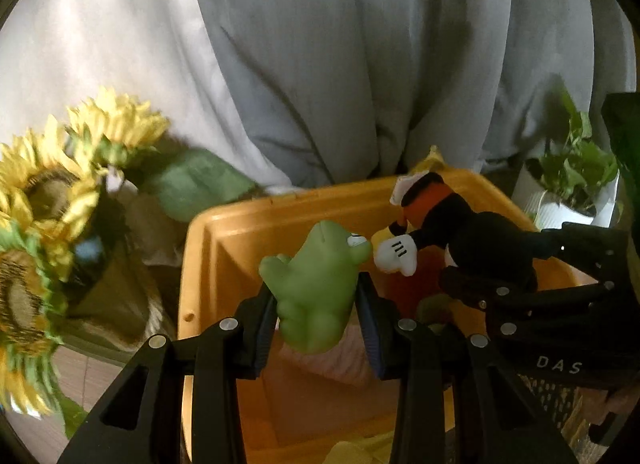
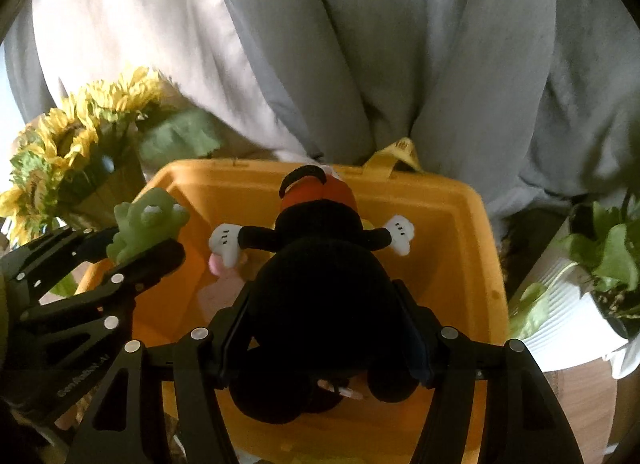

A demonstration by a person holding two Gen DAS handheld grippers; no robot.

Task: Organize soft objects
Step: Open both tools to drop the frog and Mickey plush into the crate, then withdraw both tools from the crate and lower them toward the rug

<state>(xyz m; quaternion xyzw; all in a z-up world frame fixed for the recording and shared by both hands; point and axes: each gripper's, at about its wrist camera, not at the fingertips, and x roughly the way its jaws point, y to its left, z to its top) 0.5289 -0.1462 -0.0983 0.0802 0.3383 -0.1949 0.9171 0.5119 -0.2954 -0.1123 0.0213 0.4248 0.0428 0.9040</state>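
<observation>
My left gripper is shut on a soft green frog toy and holds it above the orange bin. My right gripper is shut on a black plush mouse doll with white gloves and red shorts, held over the same bin. The frog and left gripper show at the left of the right wrist view. The doll and right gripper show at the right of the left wrist view. A pink soft item lies inside the bin.
Artificial sunflowers in a basket stand left of the bin. A potted green plant in a white ribbed pot stands to the right. Grey curtains hang behind. A yellow cloth lies at the bin's near edge.
</observation>
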